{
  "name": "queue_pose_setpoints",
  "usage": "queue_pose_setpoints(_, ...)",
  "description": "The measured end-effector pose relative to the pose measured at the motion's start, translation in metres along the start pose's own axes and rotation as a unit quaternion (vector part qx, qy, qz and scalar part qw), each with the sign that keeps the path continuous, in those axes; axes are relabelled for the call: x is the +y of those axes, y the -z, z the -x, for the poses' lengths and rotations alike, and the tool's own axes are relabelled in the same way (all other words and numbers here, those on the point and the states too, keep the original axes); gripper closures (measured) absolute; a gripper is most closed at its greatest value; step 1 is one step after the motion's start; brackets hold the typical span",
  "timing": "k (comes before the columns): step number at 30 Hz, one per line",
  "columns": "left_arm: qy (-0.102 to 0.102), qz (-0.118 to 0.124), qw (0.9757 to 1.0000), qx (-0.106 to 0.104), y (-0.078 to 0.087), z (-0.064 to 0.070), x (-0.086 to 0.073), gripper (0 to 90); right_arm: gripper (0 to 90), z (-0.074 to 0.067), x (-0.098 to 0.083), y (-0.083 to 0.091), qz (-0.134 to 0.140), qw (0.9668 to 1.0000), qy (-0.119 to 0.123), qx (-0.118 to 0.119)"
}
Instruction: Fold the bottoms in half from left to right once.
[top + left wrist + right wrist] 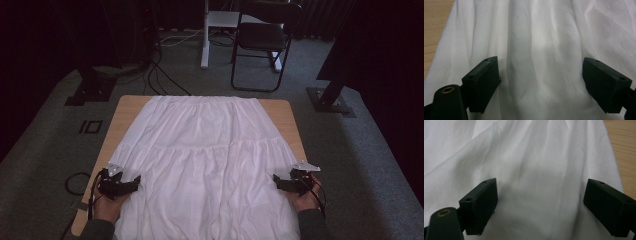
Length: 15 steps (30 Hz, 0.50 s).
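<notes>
Both of my hands come in at the near end of the white skirt, which lies spread flat over the wooden table with its waistband at the far end; my left gripper and right gripper sit at the skirt's two side edges, jaws spread wide and holding nothing, placed, I judge, to pinch both sides at once. From above I see this symmetry, while the gripper views show the fabric's soft creases lying under my jaws.
</notes>
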<state>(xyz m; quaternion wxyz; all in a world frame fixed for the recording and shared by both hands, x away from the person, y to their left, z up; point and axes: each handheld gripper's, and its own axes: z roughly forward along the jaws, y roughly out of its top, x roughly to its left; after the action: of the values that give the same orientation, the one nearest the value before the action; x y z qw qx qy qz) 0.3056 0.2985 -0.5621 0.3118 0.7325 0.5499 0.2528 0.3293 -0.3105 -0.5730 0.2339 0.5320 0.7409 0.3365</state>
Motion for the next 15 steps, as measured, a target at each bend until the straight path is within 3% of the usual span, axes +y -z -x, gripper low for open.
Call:
queue_pose_setpoints(3, -0.001, 0.003, 1.0, -0.001, 0.001, 0.001, 0.0, 23.0, 11.4, 0.0, 0.0, 0.0, 0.0, 1.0, 0.001, 0.001)
queue_pose_setpoints(6, -0.014, 0.004, 0.9999, -0.007, 0.006, 0.003, 0.001, 30.1, 11.4, 0.0, 0.0, 0.0, 0.0, 1.0, 0.001, 0.001)
queue_pose_setpoints(11, -0.015, 0.034, 0.9991, -0.02, 0.031, 0.001, 0.01, 31.5, 11.4, 0.0, 0.0, 0.0, 0.0, 1.0, 0.001, 0.001)
queue_pose_setpoints(13, -0.017, 0.043, 0.9989, -0.01, 0.044, -0.004, 0.014, 31.0, 11.6, 0.0, 0.0, 0.0, 0.0, 1.0, 0.001, 0.001)
queue_pose_setpoints(15, -0.019, 0.044, 0.9988, 0.014, 0.056, -0.013, 0.016, 31.1, 12.3, 0.0, 0.0, 0.0, 0.0, 1.0, 0.002, 0.002)
